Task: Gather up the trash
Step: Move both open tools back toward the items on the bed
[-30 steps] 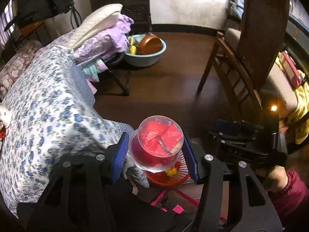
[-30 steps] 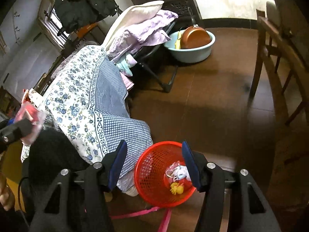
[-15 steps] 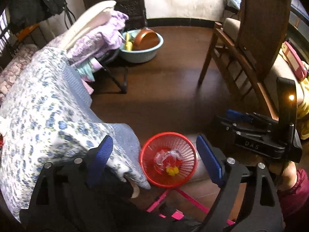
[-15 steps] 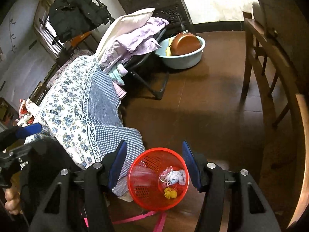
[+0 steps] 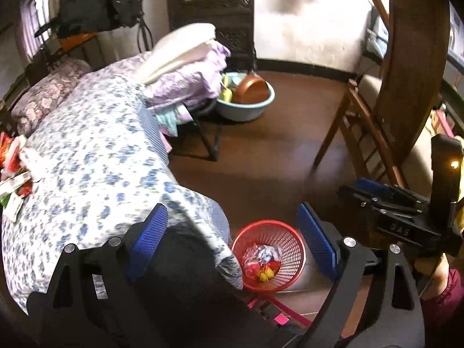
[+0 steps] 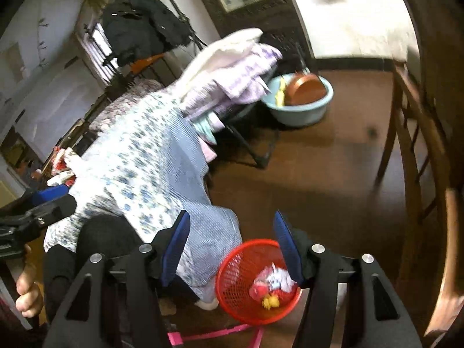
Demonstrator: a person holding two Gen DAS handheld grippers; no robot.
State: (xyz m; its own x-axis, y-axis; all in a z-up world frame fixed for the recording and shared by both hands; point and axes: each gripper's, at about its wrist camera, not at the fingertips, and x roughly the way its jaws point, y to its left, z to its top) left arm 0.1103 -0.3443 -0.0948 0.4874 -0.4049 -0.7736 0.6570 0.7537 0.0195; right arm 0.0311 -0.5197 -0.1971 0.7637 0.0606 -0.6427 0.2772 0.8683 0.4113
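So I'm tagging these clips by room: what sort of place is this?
Probably a lived-in bedroom or bed-sitting room at home: a floral bedspread with folded bedding piled on it, a wash basin on the dark floor, and a wooden chair.

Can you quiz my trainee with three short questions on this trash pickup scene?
1. True or false: the left gripper holds a piece of trash.
2. What sits in the light blue basin? A) a brown pan B) a shoe C) a book
3. Fill in: the trash lies inside the red ____ on the floor.

Key: 1 false, its fingers are spread and hold nothing; 2 A; 3 basket.
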